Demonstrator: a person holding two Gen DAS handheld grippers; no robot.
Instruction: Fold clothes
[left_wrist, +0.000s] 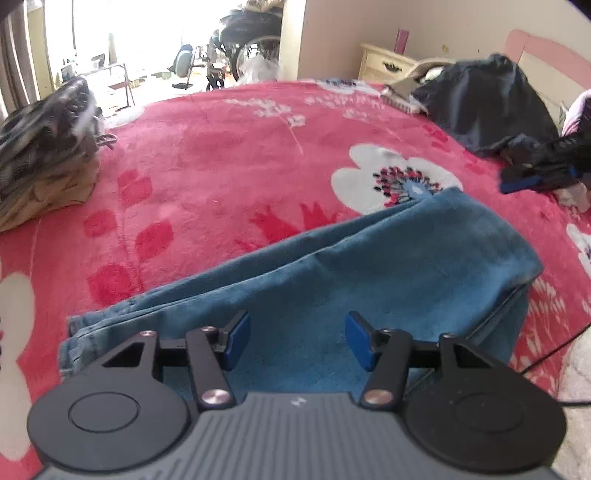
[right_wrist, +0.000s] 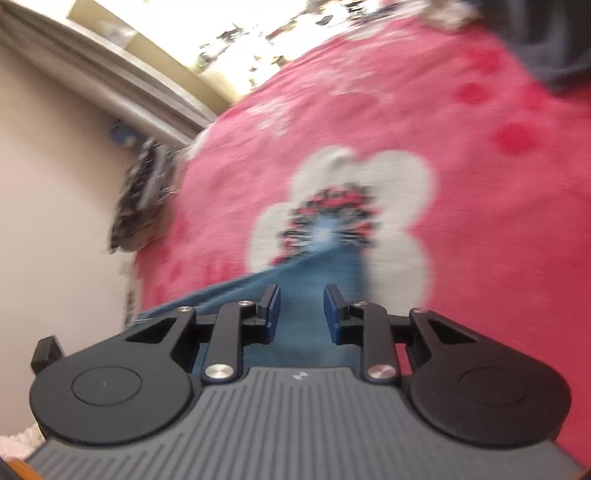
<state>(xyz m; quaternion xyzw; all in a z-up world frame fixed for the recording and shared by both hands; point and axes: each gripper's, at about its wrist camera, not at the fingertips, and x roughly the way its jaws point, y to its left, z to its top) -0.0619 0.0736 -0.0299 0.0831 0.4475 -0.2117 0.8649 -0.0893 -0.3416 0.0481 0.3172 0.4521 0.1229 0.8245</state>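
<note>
Folded blue jeans (left_wrist: 369, 273) lie on the red flowered blanket (left_wrist: 229, 155), running from lower left to right in the left wrist view. My left gripper (left_wrist: 297, 341) hovers over the near part of the jeans, open, with nothing between its blue pads (left_wrist: 236, 341). The right wrist view is tilted and blurred by motion. There the jeans (right_wrist: 317, 266) reach toward a white flower print, and my right gripper (right_wrist: 301, 314) stands open just above them, holding nothing.
A stack of folded clothes (left_wrist: 44, 147) sits at the bed's left edge. A dark heap of garments (left_wrist: 491, 103) lies at the far right by a pink headboard (left_wrist: 546, 48) and a cream nightstand (left_wrist: 388, 61). A black cable (left_wrist: 546, 350) trails off the bed's right side.
</note>
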